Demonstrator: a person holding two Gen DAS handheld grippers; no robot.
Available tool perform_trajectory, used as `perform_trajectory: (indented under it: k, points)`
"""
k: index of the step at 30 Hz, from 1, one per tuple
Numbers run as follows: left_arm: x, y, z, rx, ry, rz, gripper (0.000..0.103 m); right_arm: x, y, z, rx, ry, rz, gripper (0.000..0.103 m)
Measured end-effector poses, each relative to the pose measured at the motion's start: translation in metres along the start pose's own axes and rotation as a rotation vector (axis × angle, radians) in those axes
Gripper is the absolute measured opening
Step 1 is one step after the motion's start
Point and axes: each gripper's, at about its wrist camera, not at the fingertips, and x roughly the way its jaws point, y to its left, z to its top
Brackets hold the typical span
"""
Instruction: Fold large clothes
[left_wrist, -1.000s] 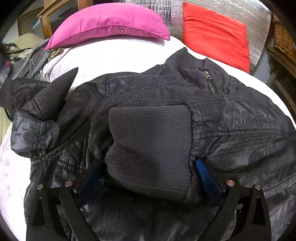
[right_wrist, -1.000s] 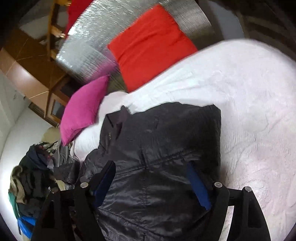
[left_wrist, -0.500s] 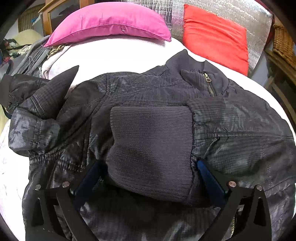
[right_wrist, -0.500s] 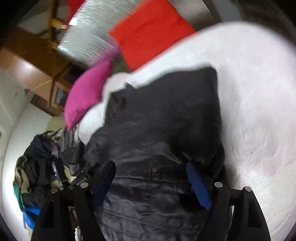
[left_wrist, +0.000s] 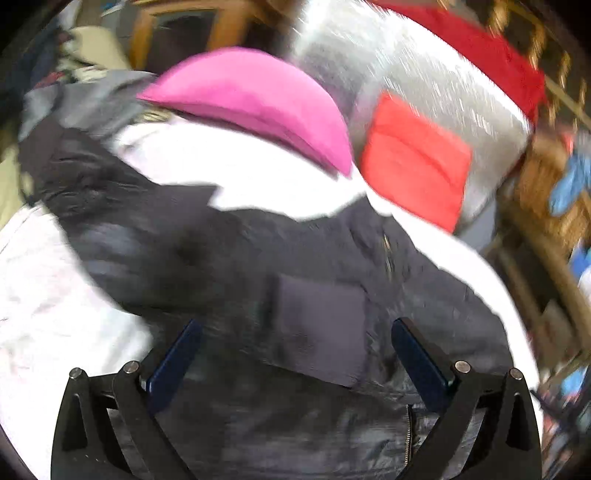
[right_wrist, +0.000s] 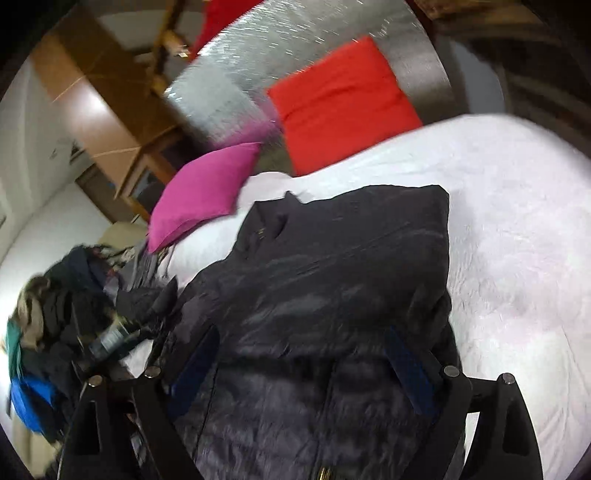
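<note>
— What differs from a second back?
— The left gripper (left_wrist: 295, 354) sits higher and farther from the jacket's ribbed cuff (left_wrist: 321, 328); its view swings right.
— The right gripper (right_wrist: 306, 365)?
— Tilts back.

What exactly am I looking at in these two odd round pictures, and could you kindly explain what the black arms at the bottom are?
No robot here: a person holds a pair of hand-held tongs in each hand, each with a wide-angle camera looking forward along its two fingers. That explains the round, bent pictures.

One picture comes from the left tongs, the other from the right tongs. The black arms with blue pads are the fingers themselves. Both pairs stand open and seem to hold nothing.

On the white bed lies a dark jacket, partly folded, with a ribbed cuff laid across its front. Behind it are a pink pillow and a red pillow against a silvery headboard. A heap of other clothes sits beside the bed. The left picture is blurred.
</note>
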Motion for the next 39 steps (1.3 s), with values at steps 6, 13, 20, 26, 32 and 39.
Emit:
perform_trajectory:
  k: [6,13,20,26,32,39]
  points:
    - [-0.028,0.136,0.032,-0.417,-0.076,-0.056,0.102,-0.01,0.008,-0.051,-0.048,0.011,-0.016,0.092]
    - [0.01,0.247,0.034,-0.836,-0.05,-0.181,0.101,-0.002,0.015,-0.072,-0.087,0.05,-0.039,0.092]
    - [0.055,0.247,0.046,-0.862,-0.012,-0.235,0.101,-0.005,0.022,-0.073,-0.107,0.055,-0.066,0.092]
    - [0.078,0.258,0.059,-0.862,0.009,-0.256,0.065,-0.011,0.027,-0.074,-0.125,0.055,-0.08,0.092]
    - [0.079,0.267,0.057,-0.831,0.046,-0.142,0.006,-0.012,0.029,-0.074,-0.117,0.054,-0.085,0.092]
    - [-0.002,0.121,0.118,-0.186,-0.199,0.051,0.005,-0.02,0.03,-0.067,-0.113,0.025,-0.082,0.092]
